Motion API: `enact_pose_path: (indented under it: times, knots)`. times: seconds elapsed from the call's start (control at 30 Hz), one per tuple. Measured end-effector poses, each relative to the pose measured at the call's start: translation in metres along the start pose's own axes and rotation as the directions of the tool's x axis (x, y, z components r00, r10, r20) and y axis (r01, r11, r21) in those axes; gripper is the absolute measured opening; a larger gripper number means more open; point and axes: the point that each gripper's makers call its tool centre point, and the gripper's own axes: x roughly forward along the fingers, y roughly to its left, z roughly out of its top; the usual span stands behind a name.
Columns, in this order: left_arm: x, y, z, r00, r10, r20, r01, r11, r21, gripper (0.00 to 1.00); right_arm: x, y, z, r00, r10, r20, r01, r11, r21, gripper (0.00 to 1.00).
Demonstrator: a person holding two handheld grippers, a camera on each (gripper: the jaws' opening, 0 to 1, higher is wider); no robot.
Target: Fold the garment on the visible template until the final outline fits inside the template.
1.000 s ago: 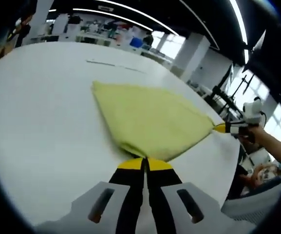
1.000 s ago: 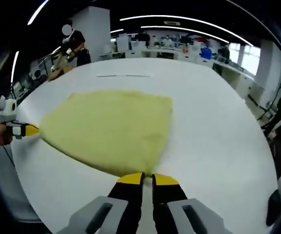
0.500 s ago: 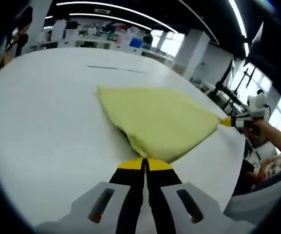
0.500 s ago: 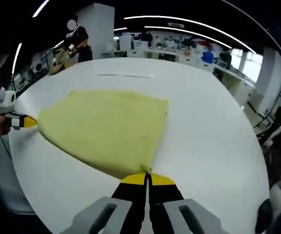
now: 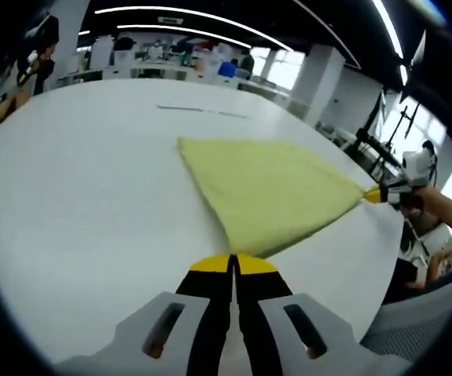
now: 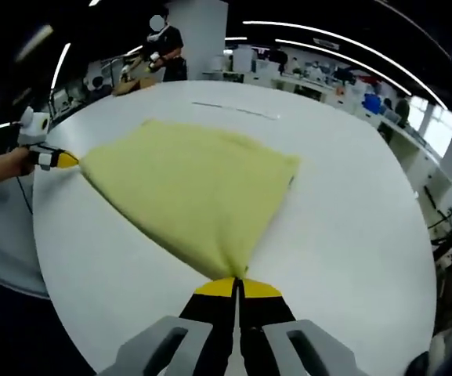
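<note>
Both grippers, left gripper (image 5: 233, 262) and right gripper (image 6: 237, 283), pinch near corners of the yellow garment (image 5: 276, 192) with closed jaws, stretching it over the white surface (image 5: 77, 196); carrying both corners level and together should keep the fold square.

Left claw (image 5: 234, 265) clamped on yellow garment (image 5: 273, 192), white table (image 5: 77, 188)

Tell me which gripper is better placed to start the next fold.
Neither clearly: the left gripper and right gripper each pinch a corner of the yellow cloth, stretched taut over the white table. Probably both carry it together.
</note>
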Motion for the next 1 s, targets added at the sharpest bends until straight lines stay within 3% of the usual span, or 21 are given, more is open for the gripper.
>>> enact_pose_path:
  times: [0.17, 0.33, 0.7, 1.0]
  knots:
    - [0.001, -0.002, -0.009, 1.0, 0.01, -0.027, -0.009, 0.999, 0.032, 0.0, 0.0, 0.001, -0.003, 1.0, 0.008, 0.0, -0.008, 1.0, -0.005, 0.0]
    - [0.002, 0.002, -0.01, 0.999, 0.011, -0.034, -0.01, 0.999, 0.04, 0.0, -0.001, 0.0, -0.004, 1.0, 0.016, -0.006, -0.016, 1.0, -0.012, 0.0]
    - [-0.003, -0.001, -0.014, 0.997, 0.024, -0.07, -0.014, 0.99, 0.138, 0.0, -0.009, 0.007, -0.009, 0.999, 0.046, -0.027, -0.048, 0.998, -0.044, 0.0]
    - [-0.01, -0.002, -0.018, 0.997, 0.022, -0.081, -0.01, 0.989, 0.149, 0.0, -0.015, 0.013, -0.015, 0.997, 0.071, -0.041, -0.073, 0.996, -0.051, 0.0]
